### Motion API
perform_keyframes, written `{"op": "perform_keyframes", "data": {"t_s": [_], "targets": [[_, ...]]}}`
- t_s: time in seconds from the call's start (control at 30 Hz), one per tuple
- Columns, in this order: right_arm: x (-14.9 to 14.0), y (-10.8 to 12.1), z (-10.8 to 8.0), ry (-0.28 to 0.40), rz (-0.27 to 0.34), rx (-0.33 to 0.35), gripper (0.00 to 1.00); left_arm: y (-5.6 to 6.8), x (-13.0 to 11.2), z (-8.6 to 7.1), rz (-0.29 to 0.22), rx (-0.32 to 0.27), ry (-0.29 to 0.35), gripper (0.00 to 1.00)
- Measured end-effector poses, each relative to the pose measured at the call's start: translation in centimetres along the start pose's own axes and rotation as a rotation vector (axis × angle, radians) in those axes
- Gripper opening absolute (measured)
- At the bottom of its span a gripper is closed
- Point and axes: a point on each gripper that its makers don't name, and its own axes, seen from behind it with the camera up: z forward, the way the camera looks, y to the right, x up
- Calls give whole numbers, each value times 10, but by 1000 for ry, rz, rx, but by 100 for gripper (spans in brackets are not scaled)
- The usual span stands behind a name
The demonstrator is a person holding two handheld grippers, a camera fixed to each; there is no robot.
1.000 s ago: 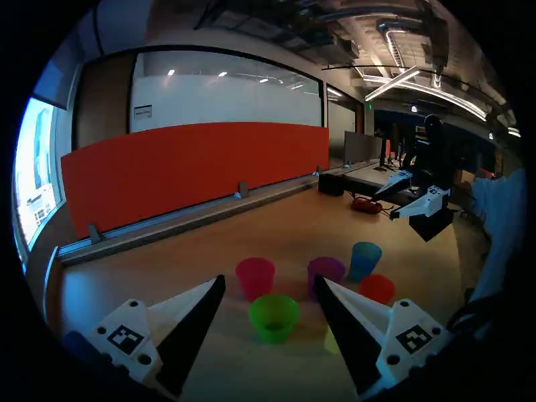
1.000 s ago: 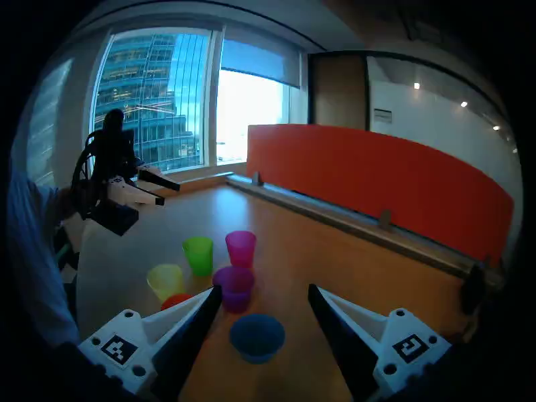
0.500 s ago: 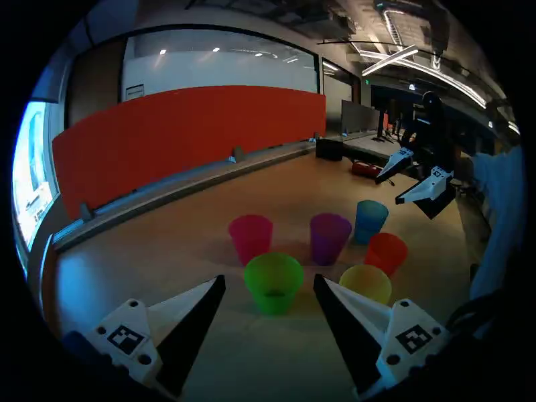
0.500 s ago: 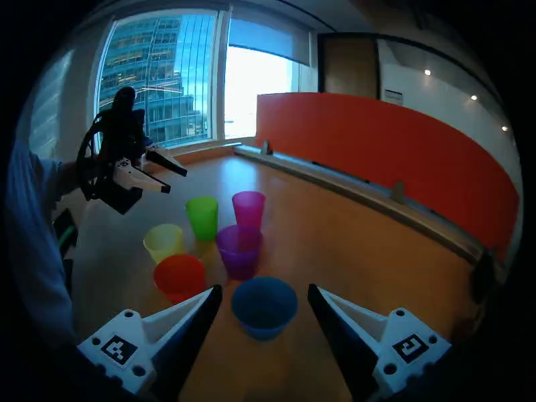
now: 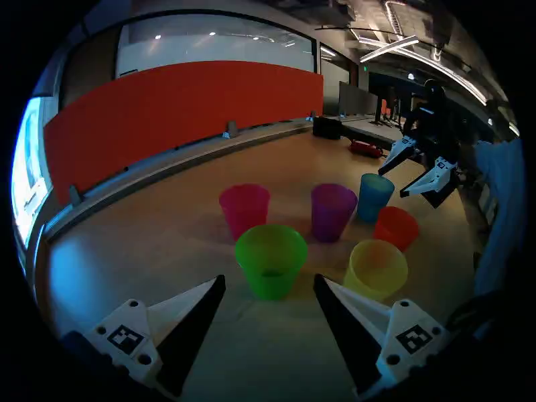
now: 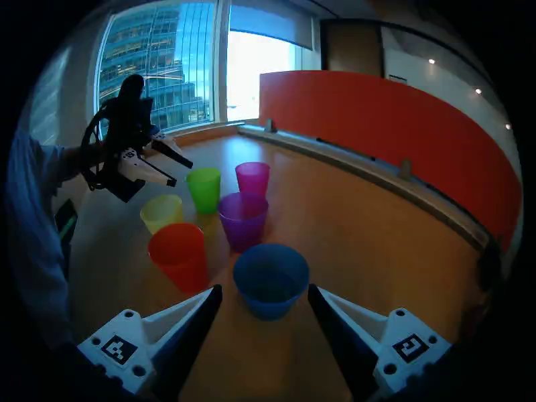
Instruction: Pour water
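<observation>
Left gripper view puts the left gripper [image 5: 268, 278] low over the wooden table [image 5: 154, 248], its 2 fingers spread wide and gripping nothing. The green cup [image 5: 271, 261] stands upright just ahead, in line with the gap between them. Behind it we see the pink cup [image 5: 244, 209] and purple cup [image 5: 333, 211], and off to one side the yellow cup [image 5: 376, 269], orange cup [image 5: 396, 228] and blue cup [image 5: 374, 196], 6 cups clustered near one another. In the right gripper view the right gripper [image 6: 263, 288] is likewise wide and empty, and the blue cup sits just ahead of its gap. We judge these to be thin plastic cups: light, easy to tip, with smooth tapered walls that may flex or slide under a hard pinch. We would take hold around mid-wall, 1 finger on each side, squeezing gently and holding the cup upright until it is over the receiving cup. Looking into the green and blue cups, we see only dim bottoms, so we cannot tell whether any cup holds water. We see the others mostly from the side.
</observation>
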Motion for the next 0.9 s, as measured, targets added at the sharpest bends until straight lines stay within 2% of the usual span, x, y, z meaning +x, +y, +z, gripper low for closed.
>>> {"op": "perform_keyframes", "data": {"t_s": [0.2,0.57,0.9], "targets": [[-6,3,8,-15,15,1,100,1,-3,13,6,-17,-18,98],[-11,2,25,-37,6,13,99,2,4,36,7,-53,-26,98],[-4,2,32,-33,5,22,99,3,7,46,17,-70,-43,98]]}}
